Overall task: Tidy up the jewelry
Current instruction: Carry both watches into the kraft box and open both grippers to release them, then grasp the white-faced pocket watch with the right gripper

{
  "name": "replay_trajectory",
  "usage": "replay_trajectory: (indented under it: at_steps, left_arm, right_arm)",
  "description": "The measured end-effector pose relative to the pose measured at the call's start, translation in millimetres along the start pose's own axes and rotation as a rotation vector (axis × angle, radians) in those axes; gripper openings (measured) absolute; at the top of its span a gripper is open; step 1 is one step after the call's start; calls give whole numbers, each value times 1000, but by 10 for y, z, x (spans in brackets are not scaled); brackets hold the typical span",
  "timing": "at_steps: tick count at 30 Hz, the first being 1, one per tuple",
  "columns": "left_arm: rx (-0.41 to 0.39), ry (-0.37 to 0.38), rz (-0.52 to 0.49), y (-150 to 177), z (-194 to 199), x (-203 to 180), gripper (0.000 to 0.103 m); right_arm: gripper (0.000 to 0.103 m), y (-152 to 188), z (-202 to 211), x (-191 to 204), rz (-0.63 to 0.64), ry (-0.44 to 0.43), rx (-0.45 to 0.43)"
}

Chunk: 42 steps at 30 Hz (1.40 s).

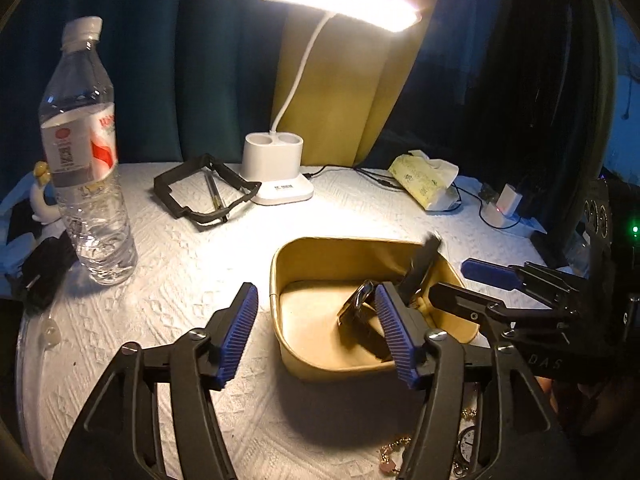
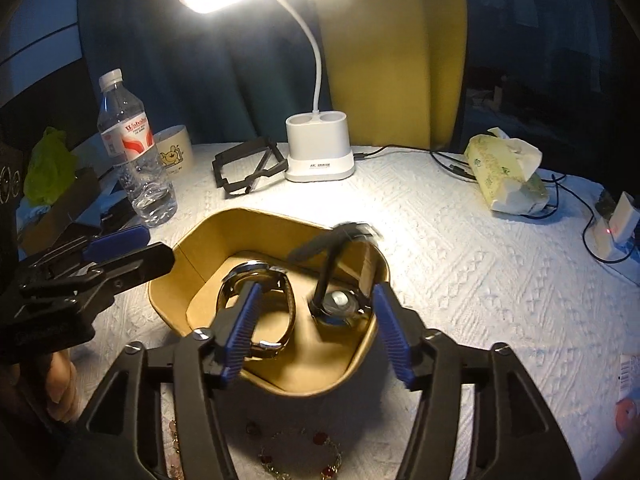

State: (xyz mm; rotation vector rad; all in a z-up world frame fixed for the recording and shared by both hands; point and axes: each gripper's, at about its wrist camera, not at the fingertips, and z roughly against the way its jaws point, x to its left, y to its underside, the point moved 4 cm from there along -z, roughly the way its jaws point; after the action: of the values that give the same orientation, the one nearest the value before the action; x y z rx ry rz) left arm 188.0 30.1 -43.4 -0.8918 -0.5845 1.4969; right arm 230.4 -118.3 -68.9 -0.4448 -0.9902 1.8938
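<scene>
two watches sitting in tan box (image 2: 208, 240) on my feed: brown-strap watch (image 2: 260, 312) on left, black-strap watch (image 2: 340, 300) on right, strap blurred. my right gripper (image 2: 316, 328) spread wide over box, nothing pinched. left gripper (image 1: 316, 334) spread too, empty, one finger over box rim. gold bracelet (image 2: 300, 456) on cloth just in front of box

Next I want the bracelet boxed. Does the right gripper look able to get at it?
Probably yes: the bracelet lies bare on the cloth just below the open right gripper, nearer than the box; nothing covers it.
</scene>
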Motion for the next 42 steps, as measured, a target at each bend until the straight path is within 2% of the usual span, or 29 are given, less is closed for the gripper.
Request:
replay_trajectory:
  at_steps: [4, 7, 9, 13, 17, 19, 21, 26, 29, 35, 38, 42]
  left_arm:
    - [-41, -30, -7, 13, 148, -10, 73]
    - [-64, -80, -22, 26, 236, -25, 78]
    - [-107, -112, -37, 51, 334, -44, 82]
    - [-129, -102, -76, 148, 469, -146, 84]
    - [-115, -78, -82, 295, 542, -227, 85]
    - [-94, -73, -85, 368, 563, -245, 86]
    - [-77, -70, -93, 439, 592, -256, 86]
    - [-18, -59, -114, 650, 624, -296, 86]
    - [9, -31, -92, 771, 641, -281, 86]
    - [27, -15, -78, 919, 681, -257, 86]
    - [31, -9, -72, 969, 705, -243, 86]
    - [42, 9, -71, 1026, 706, -227, 86]
  right_arm:
    - [78, 22, 122, -4, -18, -24, -18]
    - [84, 58, 206, -2, -21, -22, -24]
    - [87, 88, 256, -7, -26, -19, -25]
    - [91, 197, 391, -44, -40, -3, -25]
    - [91, 336, 501, -72, -39, 22, -13]
    - [91, 431, 601, -103, -33, 108, -27]
    - [91, 512, 666, -119, -26, 147, -27]
    - [91, 717, 728, -114, -25, 108, 4]
    - [91, 841, 754, -43, -10, 89, 15]
    - [90, 1045, 689, 147, 20, 33, 58]
    - [86, 1134, 641, 222, 32, 14, 82]
    - [73, 1205, 580, 310, 51, -10, 110]
